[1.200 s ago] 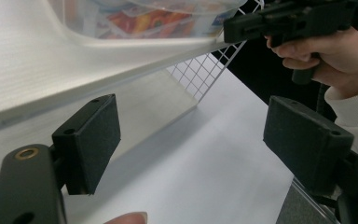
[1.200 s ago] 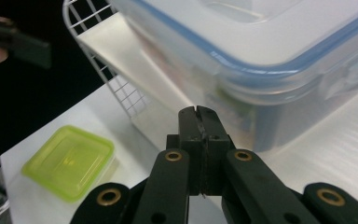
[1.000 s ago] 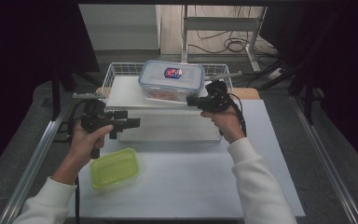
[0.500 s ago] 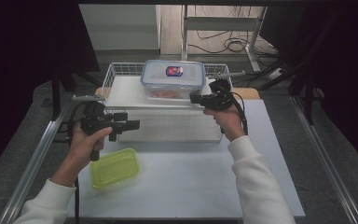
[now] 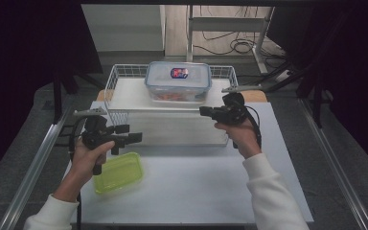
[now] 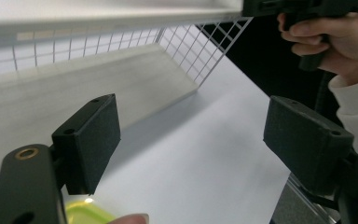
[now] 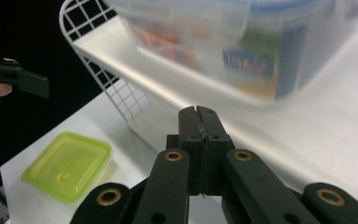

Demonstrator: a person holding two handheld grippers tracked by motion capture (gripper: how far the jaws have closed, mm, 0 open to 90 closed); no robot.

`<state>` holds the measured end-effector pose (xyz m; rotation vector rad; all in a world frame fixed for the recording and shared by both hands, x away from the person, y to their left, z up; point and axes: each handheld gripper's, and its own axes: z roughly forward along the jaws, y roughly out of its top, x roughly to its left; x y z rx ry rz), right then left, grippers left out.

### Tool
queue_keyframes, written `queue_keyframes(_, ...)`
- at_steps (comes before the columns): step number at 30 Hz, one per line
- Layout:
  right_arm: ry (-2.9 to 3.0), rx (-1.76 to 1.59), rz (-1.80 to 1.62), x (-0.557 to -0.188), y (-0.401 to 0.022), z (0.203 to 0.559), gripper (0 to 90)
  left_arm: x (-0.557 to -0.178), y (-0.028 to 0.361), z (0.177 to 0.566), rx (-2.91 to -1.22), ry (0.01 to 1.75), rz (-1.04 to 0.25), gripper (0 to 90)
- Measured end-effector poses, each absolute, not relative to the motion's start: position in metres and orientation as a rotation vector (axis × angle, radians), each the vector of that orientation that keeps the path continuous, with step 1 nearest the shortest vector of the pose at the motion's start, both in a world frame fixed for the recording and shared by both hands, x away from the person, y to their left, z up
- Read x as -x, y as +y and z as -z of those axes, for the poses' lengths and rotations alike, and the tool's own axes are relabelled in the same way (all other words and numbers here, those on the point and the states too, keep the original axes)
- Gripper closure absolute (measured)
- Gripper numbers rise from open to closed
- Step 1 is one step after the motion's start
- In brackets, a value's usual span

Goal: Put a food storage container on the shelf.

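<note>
A clear food box with a blue-trimmed clip lid point(image 5: 177, 80) point(image 7: 223, 37) stands on the white shelf board of a wire rack point(image 5: 120, 76). A flat green lidded box point(image 5: 117, 172) point(image 7: 67, 165) lies on the white table at the front left, and its corner shows low in the left gripper view point(image 6: 81, 212). My left gripper point(image 5: 135, 138) point(image 6: 191, 126) hovers just above and behind the green box, open, with nothing between its pads. My right gripper point(image 5: 204, 111) point(image 7: 198, 112) is shut and empty, pointing at the front of the shelf below the clear box.
The wire rack's mesh wall point(image 6: 205, 42) point(image 7: 116, 93) rises at the shelf's left end. A second white board point(image 5: 172, 129) lies under the shelf. Metal rails point(image 5: 33, 167) run along both table sides. Cables lie on the floor behind point(image 5: 230, 45).
Both hands have drifted toward the near edge of the table. The left gripper sank closer to the green box; the right one drew back a little from the clear box.
</note>
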<state>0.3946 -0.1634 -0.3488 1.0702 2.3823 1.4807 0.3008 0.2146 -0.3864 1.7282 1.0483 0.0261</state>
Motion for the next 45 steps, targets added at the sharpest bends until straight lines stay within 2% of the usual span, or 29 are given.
queue_keyframes(3,2.385,-1.07,-1.479,-0.386,-0.169,0.355,88.6,-0.295,0.215,0.394,-1.726,1.051,-0.026,17.8)
queue_keyframes(7,2.403,-1.039,-1.47,-0.366,-0.178,0.37,83.6,-0.283,0.215,0.413,-1.727,1.059,-0.009,18.4)
queue_keyframes(9,2.424,-1.04,-1.469,-0.354,-0.182,0.384,77.0,-0.278,0.214,0.422,-1.727,1.065,0.007,18.5)
queue_keyframes(10,2.445,-1.046,-1.452,-0.343,-0.186,0.399,68.9,-0.273,0.211,0.431,-1.737,1.066,0.017,18.7)
queue_keyframes(15,2.496,-1.058,-1.43,-0.325,-0.195,0.424,60.4,-0.266,0.203,0.45,-1.792,1.061,0.042,18.6)
queue_keyframes(18,2.53,-1.062,-1.386,-0.311,-0.202,0.44,51.4,-0.261,0.196,0.46,-1.841,1.061,0.036,18.5)
queue_keyframes(24,2.581,-1.067,-1.334,-0.301,-0.208,0.46,42.9,-0.249,0.189,0.476,-1.929,1.048,0.018,18.5)
queue_keyframes(34,2.611,-1.129,-1.29,-0.294,-0.212,0.478,38.3,-0.242,0.178,0.49,-2.021,1.042,0.006,19.1)
queue_keyframes(45,2.618,-1.131,-1.259,-0.295,-0.214,0.479,38.2,-0.239,0.183,0.481,-2.014,1.061,-0.046,20.7)
